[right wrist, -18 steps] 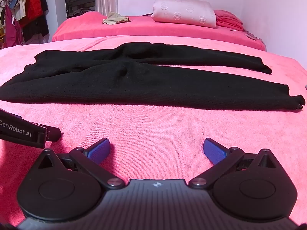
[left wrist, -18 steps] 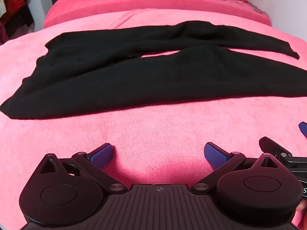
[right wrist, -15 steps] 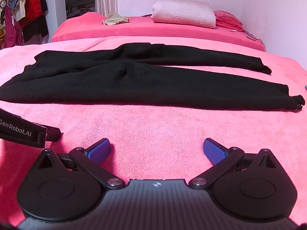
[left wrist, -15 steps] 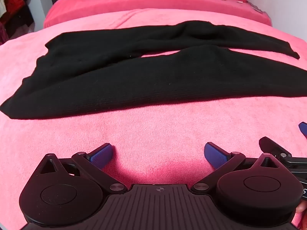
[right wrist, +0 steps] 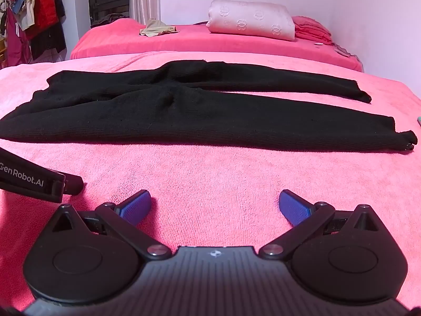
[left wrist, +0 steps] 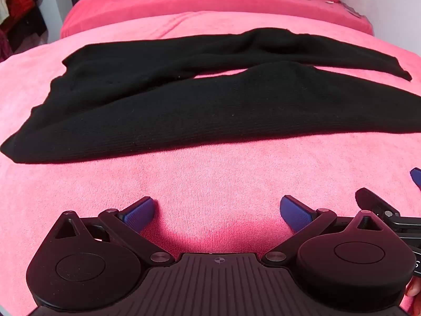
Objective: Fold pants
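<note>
I'm at the very start: the pants (right wrist: 200, 113) lie spread flat on the pink cover (right wrist: 223, 184), no fold made yet, and neither tool touches them. From the right camera they run from 9 o'clock, where the waist sits, across to 3 o'clock, where the two cuffs end; the near leg reaches further toward 3 than the far one. In the left view the pants (left wrist: 200, 110) fill the middle band, waist toward 9, legs running off toward 3.

My left gripper (left wrist: 217, 212) hangs low over bare cover at 6 o'clock, jaws spread wide with nothing between them. My right gripper (right wrist: 214, 206) is the same: wide, empty, well short of the cloth. The two sit side by side, each edging into the other's view.

As I judge it, the next move is to bring one leg over the other, so I'd send the left tool to the waist edge and the right to the near cuff, pinching only the near layer. The knit looks soft and may drag or bunch.

Count: one pair of pants, two legs, two grippers; far behind at 12, one pillow (right wrist: 251, 22) and one beige cloth (right wrist: 158, 29)
</note>
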`<state>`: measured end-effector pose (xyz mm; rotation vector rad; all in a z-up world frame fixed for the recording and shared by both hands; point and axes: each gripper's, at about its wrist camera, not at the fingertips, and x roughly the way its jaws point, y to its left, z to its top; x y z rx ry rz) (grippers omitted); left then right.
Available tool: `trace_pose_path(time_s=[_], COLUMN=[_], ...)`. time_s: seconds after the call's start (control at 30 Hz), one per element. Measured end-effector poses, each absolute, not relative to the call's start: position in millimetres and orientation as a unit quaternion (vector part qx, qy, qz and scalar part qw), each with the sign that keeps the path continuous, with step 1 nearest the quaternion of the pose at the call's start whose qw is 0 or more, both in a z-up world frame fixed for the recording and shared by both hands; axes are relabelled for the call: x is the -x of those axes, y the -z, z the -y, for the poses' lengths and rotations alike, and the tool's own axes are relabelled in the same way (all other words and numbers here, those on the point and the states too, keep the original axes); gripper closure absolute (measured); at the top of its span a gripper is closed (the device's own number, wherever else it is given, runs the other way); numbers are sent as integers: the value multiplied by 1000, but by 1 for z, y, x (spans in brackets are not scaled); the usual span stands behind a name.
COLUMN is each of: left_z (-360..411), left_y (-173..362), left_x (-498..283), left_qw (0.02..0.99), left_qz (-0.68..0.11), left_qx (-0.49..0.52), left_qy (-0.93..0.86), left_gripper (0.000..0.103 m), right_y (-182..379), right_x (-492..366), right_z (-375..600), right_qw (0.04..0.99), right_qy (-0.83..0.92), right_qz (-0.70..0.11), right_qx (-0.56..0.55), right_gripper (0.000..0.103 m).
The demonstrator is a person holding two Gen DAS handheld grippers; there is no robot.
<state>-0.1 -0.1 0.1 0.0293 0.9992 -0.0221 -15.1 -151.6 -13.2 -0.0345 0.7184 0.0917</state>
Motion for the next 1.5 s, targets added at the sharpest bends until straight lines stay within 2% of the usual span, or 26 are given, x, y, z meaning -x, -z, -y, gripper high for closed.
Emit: trace_pose_path(time_s=[1.5], left_z=[-1], left_y=[3], left_x=[1], left_qw=[877], left_qz=[-480], left_qx=[-15], left_qy=[10], left_gripper=[0], right_y=[14], right_x=[16], right_z=[152], right_qw=[935], right_qy=[-44], right_qz=[-350], right_qx=[18], right_gripper=[0])
